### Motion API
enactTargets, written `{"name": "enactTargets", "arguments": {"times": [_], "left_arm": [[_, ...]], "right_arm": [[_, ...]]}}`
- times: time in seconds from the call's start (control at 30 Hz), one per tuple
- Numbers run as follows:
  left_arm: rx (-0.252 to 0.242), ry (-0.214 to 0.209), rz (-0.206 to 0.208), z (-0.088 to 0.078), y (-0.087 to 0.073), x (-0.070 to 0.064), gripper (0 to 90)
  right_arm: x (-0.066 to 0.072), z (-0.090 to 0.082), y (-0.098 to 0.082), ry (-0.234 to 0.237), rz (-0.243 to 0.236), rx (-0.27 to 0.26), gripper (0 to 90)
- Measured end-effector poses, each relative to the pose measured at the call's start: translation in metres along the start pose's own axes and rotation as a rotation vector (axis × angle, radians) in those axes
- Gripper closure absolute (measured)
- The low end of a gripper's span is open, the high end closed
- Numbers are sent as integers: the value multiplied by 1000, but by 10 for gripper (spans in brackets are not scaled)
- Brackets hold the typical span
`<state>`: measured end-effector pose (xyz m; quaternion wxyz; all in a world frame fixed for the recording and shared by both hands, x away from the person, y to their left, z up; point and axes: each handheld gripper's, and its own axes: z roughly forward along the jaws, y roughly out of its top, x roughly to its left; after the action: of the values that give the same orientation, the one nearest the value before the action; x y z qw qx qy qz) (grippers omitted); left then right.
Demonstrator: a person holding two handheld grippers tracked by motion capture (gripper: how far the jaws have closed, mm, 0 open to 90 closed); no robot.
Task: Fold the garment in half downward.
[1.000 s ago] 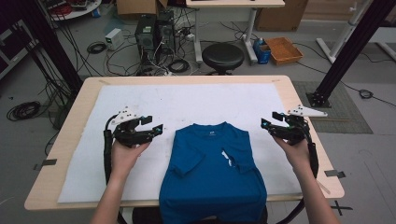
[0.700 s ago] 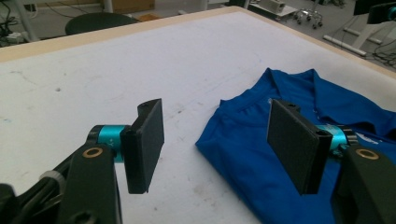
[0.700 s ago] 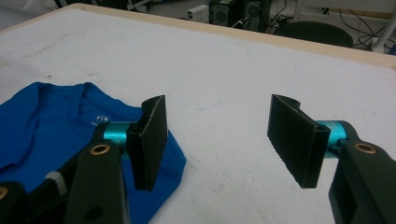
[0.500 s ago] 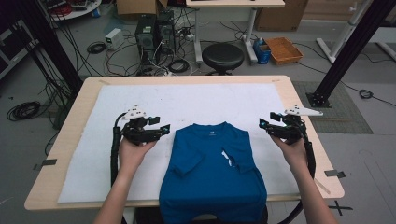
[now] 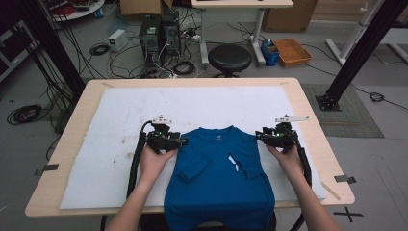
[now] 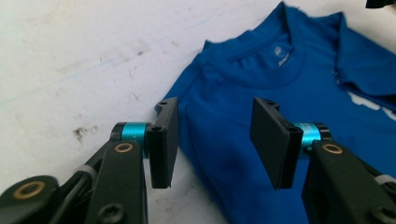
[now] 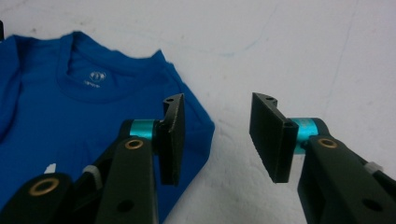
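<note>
So the blue t-shirt (image 5: 219, 180) is lying flat at 6 o'clock on the surface (image 5: 298, 103). Left gripper (image 5: 180, 142) and right gripper (image 5: 260, 136) are straddling its shoulders, jaws half-open and closing in, gripping nothing yet, probably lining up a fold.

The blue T-shirt (image 5: 219, 178) is soft matt knit cloth with a ribbed collar. Under it lies a white sheet (image 5: 216, 106), matt, slightly rough and smudged, on a pale smooth wooden worktop (image 5: 308, 120). The left tongs (image 6: 217, 140) and right tongs (image 7: 217, 137) look like matt black plastic with glossy teal metal collars and brass-coloured rivets.
</note>
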<state>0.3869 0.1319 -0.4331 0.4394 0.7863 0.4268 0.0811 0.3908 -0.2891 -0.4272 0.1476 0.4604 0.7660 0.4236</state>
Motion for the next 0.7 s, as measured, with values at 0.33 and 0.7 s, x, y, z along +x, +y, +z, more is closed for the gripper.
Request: {"name": "enactTargets", "arguments": {"times": [0.33, 0.7], "left_arm": [[28, 9, 1, 7, -6, 2, 730], [10, 54, -26, -1, -7, 6, 604]], "right_arm": [[8, 21, -8, -5, -33, 118, 750], [10, 15, -6, -14, -48, 79, 745]]}}
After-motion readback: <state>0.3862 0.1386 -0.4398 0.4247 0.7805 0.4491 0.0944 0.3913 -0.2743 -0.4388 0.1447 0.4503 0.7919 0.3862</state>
